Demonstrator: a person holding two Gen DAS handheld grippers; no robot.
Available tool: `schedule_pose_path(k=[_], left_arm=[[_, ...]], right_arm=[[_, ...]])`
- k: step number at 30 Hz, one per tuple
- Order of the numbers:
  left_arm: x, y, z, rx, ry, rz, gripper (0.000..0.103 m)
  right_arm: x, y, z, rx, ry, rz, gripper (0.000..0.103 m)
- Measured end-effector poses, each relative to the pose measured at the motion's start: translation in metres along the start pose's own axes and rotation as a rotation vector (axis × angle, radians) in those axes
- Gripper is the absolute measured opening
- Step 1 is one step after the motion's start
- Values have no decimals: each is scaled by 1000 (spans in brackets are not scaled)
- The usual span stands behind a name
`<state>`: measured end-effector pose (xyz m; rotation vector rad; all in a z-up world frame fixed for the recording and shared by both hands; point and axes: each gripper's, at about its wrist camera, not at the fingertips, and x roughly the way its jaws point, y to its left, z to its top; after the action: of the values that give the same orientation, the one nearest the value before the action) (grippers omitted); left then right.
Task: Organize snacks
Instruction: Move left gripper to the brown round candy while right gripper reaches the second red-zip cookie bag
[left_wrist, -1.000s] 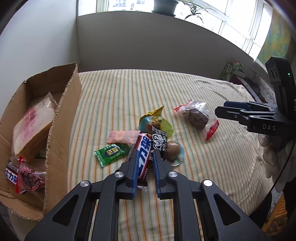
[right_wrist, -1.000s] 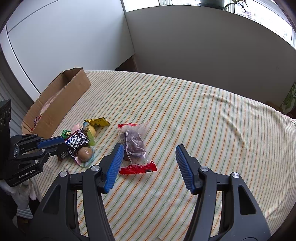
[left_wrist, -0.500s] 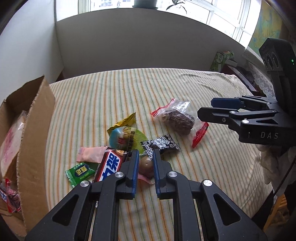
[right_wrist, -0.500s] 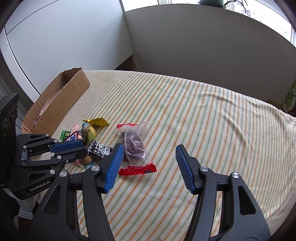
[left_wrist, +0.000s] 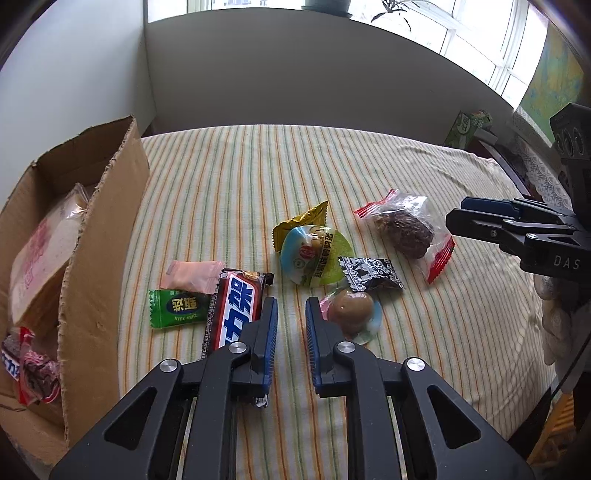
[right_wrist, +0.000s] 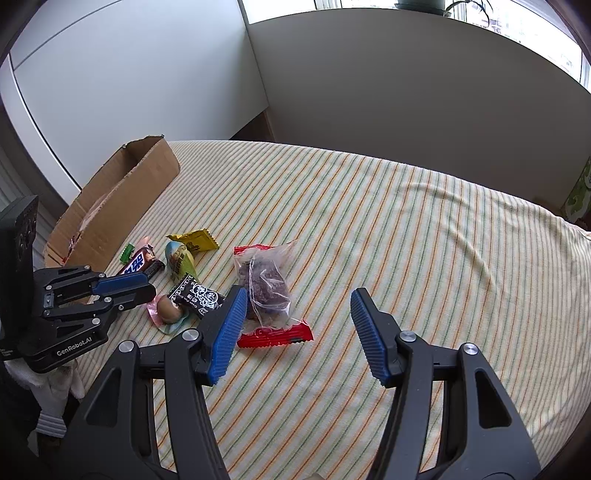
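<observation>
Loose snacks lie on the striped cloth. My left gripper (left_wrist: 291, 308) hovers low over bare cloth with a narrow gap between its jaws and holds nothing. A chocolate bar (left_wrist: 236, 306) lies just left of it and a brown egg snack (left_wrist: 351, 305) just right. Beyond are a green candy (left_wrist: 177, 308), a pink packet (left_wrist: 192, 275), a round green-blue pack (left_wrist: 312, 254), a black-and-white packet (left_wrist: 369, 273) and a clear bag with red ends (left_wrist: 404, 230). My right gripper (right_wrist: 297, 325) is wide open and empty, just right of that bag (right_wrist: 264, 286).
An open cardboard box (left_wrist: 99, 236) stands at the left with bread and wrapped snacks inside; it also shows in the right wrist view (right_wrist: 125, 195). A wall runs behind the table. A green carton (left_wrist: 467, 127) sits at the far right edge.
My left gripper let go of the chocolate bar, swung right over the pile, then settled between the bar and the egg snack. My right gripper stayed open and still.
</observation>
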<state>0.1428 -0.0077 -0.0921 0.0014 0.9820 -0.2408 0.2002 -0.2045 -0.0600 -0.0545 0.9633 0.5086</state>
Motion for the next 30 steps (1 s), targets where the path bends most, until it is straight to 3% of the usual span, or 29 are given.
schedule_pose_path(k=[2,6,8,19,24,30], left_arm=[[-6,-4,-2,-1,-13,-19,21],[-15,-12,-6,26,-23,-48,54],[-11,-17,-6,46,-12,-39,59],[11,-28,-3,52,30,-22,59],[11,-28,-3,53,35,-9,45],[6,-26,-5,49,28,-24,37]], right_arm=[[-1,1,-1,-2,0,3,61],[2,1,-3,-14,13,11,61],[5,2,-3,-17,25,10,61],[36,18,5,-64,81,14,62],[46,33,8,-102,92,3,62],[53,38,5,-121,115,-28,58]])
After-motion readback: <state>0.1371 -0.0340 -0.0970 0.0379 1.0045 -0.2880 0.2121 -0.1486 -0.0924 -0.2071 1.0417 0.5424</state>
